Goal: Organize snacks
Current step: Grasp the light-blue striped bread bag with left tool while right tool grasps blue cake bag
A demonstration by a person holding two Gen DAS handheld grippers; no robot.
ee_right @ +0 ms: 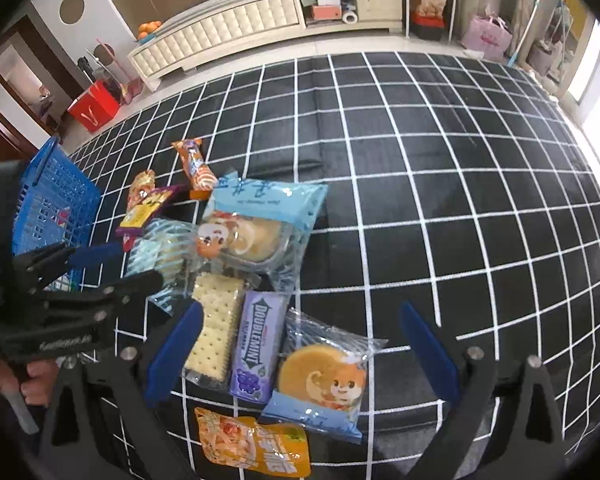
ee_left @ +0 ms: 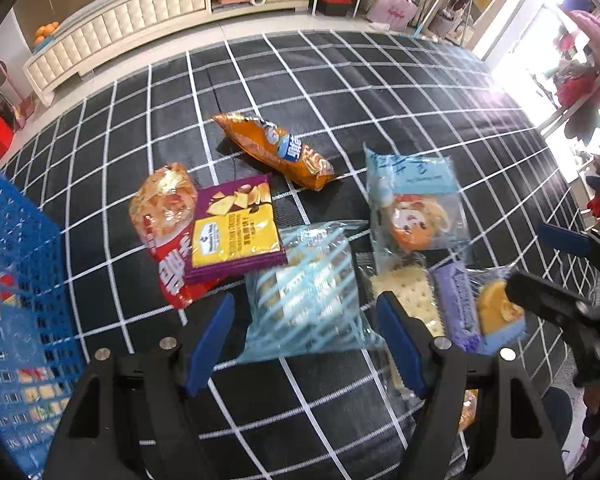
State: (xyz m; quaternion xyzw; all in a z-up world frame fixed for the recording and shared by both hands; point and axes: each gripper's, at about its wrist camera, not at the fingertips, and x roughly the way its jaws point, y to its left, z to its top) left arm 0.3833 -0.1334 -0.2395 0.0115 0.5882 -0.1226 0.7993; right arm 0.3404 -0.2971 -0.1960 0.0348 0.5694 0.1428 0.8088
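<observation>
Snacks lie scattered on a black checked cloth. My left gripper is open, its jaws either side of a blue-striped clear cracker bag. Beyond lie a purple-yellow chip pouch, a red bag, an orange bag and a blue cake pack. My right gripper is open above a soda cracker pack, purple Doublemint gum and a round cake pack. A yellow-orange snack bag lies nearest. The left gripper also shows in the right wrist view.
A blue plastic basket with some snacks inside stands at the left, also in the right wrist view. A white cabinet and a red box stand on the floor beyond the cloth. The cloth's right half is bare.
</observation>
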